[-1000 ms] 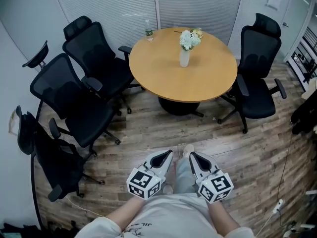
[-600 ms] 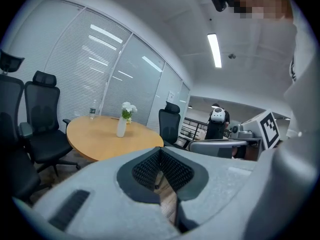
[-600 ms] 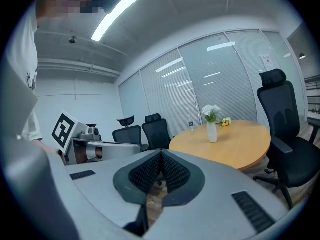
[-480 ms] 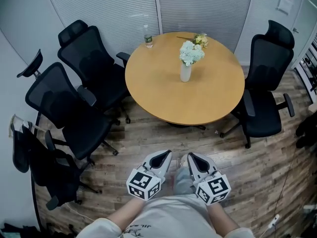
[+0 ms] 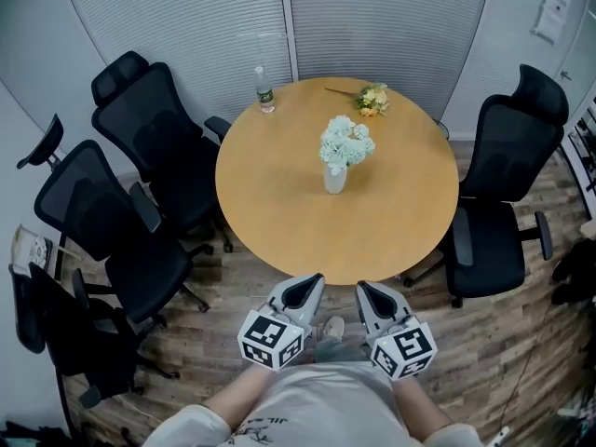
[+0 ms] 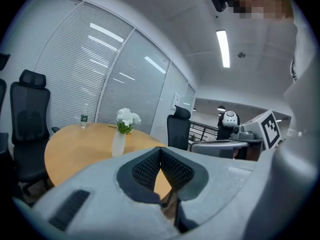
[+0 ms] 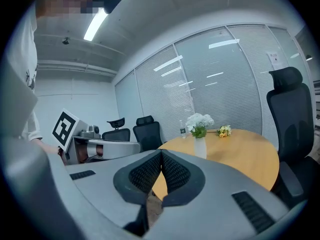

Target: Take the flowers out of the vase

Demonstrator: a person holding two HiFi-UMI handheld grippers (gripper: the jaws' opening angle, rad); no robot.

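Your white short-sleeved shirt (image 5: 321, 406) has dark print. Your left gripper (image 5: 310, 285) and right gripper (image 5: 366, 290) are grey with black ribbed pads, each bearing a black-and-white marker cube (image 5: 270, 339).

The right hand-held gripper (image 7: 161, 156) fills the lower frame, jaws pressed together. Beyond it, right of centre, a vase (image 7: 200, 147) of white flowers (image 7: 199, 120) stands on the round worktop (image 7: 245, 156); a yellow bunch (image 7: 224, 130) lies behind.

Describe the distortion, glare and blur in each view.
Head view: fisheye bends the blinds, table evenly lit and sharp. Left gripper view: black round vignette, bright glare streaks on the glass wall. Right gripper view: same vignette, vase sharp.
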